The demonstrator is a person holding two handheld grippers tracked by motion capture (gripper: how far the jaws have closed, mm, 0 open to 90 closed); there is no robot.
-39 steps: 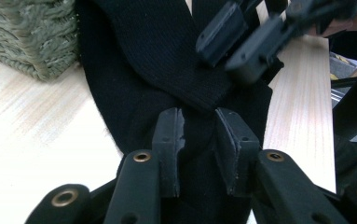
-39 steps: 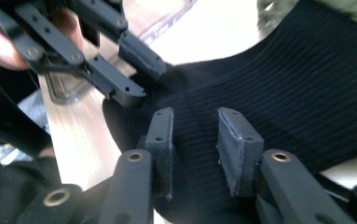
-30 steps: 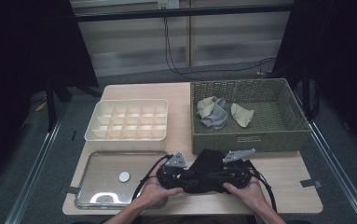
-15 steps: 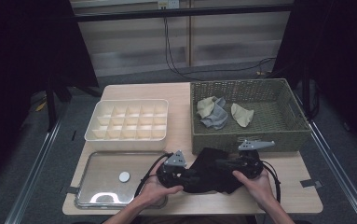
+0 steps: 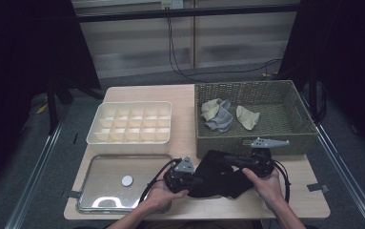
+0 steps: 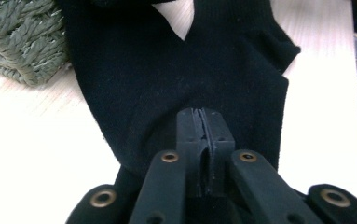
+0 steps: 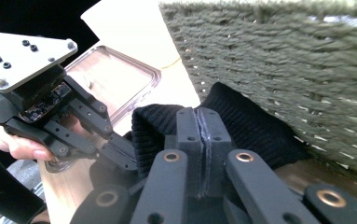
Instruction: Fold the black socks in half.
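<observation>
A black sock (image 5: 217,175) lies on the wooden table just in front of the woven basket (image 5: 247,141). My left gripper (image 5: 196,181) is shut on its near left end; in the left gripper view the closed jaws (image 6: 205,115) pinch the black sock (image 6: 176,70), which spreads out toward the basket (image 6: 17,42). My right gripper (image 5: 231,162) is shut on the sock's right end by the basket's front wall. In the right gripper view the jaws (image 7: 202,115) clamp a ribbed fold of the sock (image 7: 253,126), with the left gripper (image 7: 120,154) close by.
A white compartment tray (image 5: 130,138) stands at the back left. In front of it, a metal tray (image 5: 99,191) holds a small white disc (image 5: 127,180). Inside the basket lie beige socks (image 5: 247,117) and a grey sock (image 5: 222,119). The table's front edge is just behind the hands.
My right gripper has moved right and toward the basket with the sock's end in it, stretching the sock out. The left gripper has stayed in place.
</observation>
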